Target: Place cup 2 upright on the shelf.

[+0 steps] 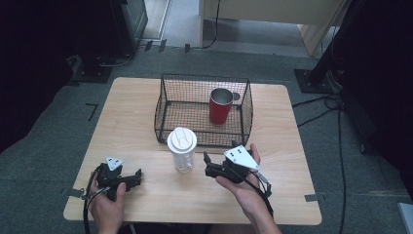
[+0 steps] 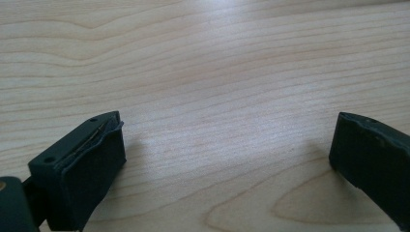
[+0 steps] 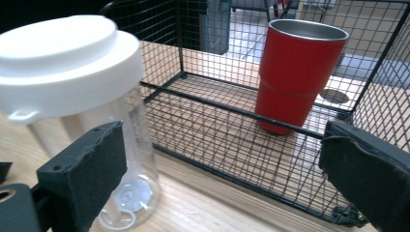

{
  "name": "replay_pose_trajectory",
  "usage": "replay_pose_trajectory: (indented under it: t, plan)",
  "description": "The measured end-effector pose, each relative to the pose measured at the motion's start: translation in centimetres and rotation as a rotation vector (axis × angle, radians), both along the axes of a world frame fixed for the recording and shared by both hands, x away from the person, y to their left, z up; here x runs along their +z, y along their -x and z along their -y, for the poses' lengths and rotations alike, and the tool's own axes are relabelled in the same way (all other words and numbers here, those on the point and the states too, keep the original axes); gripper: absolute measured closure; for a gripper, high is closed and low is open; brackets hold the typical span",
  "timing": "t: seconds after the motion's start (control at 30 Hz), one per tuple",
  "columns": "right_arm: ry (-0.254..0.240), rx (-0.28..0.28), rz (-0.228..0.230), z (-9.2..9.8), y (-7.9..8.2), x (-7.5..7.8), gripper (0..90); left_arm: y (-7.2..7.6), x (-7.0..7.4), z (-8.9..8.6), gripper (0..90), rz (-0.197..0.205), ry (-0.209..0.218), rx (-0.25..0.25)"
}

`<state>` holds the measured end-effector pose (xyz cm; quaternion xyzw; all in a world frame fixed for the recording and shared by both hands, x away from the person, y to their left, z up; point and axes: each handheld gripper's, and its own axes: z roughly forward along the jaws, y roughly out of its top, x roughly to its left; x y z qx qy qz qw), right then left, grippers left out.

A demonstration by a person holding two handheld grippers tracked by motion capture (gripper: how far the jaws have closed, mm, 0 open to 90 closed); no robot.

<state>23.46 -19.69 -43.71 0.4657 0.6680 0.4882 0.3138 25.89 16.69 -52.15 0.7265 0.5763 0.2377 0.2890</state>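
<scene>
Clear plastic bottle w/ white lid stands upright near table centre, just in front of the wire basket. We see the right gripper at approx. 3 o'clock of the bottle, close beside it but not touching. Jaws point toward the bottle and stand wide apart, nothing held. In the right gripper view the bottle sits partly behind the left-hand jaw, off to one side, not between the pads. We see no contact there.

Basket sits at 12 o'clock of the bottle, open top. Red cup w/ metal interior stands upright inside it, toward the back right. In the right gripper view the cup shows through the mesh.

Left gripper is at approx. 8 o'clock of the bottle, well apart, low over the wood near the front left. In the left gripper view we see its jaws spread wide over bare table, empty.
</scene>
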Motion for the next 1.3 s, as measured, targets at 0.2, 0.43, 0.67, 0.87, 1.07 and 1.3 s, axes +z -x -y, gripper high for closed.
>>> replay_pose_trajectory:
  t: [0.2, 0.43, 0.67, 0.87, 1.07, 1.3]
  plan:
    - [-0.044, 0.043, -0.014, -0.9, 0.9, -0.7, 2.7, 0.0, 0.0, 0.0, 0.0, 0.000, 0.000, 0.000]
    - [-0.026, 0.068, -0.005, -1.7, 1.2, -0.4, 2.7, -0.1, 0.0, 0.1, 0.0, -0.002, -0.002, 0.000]
    - [-0.047, 0.135, 0.012, -3.3, 1.9, 0.0, 2.7, -0.1, 0.0, 0.1, 0.0, -0.002, -0.002, 0.000]
    - [-0.060, 0.152, -0.010, -4.6, 1.5, -0.5, 2.6, -0.1, 0.0, 0.1, 0.0, -0.002, -0.002, 0.000]
    - [-0.074, 0.161, -0.018, -5.8, 1.2, -0.9, 2.6, -0.1, 0.0, 0.1, 0.0, -0.002, -0.002, 0.000]
    - [-0.077, 0.133, -0.020, -7.0, 0.3, -1.1, 3.1, -0.1, 0.0, 0.1, 0.0, -0.002, -0.003, 0.000]
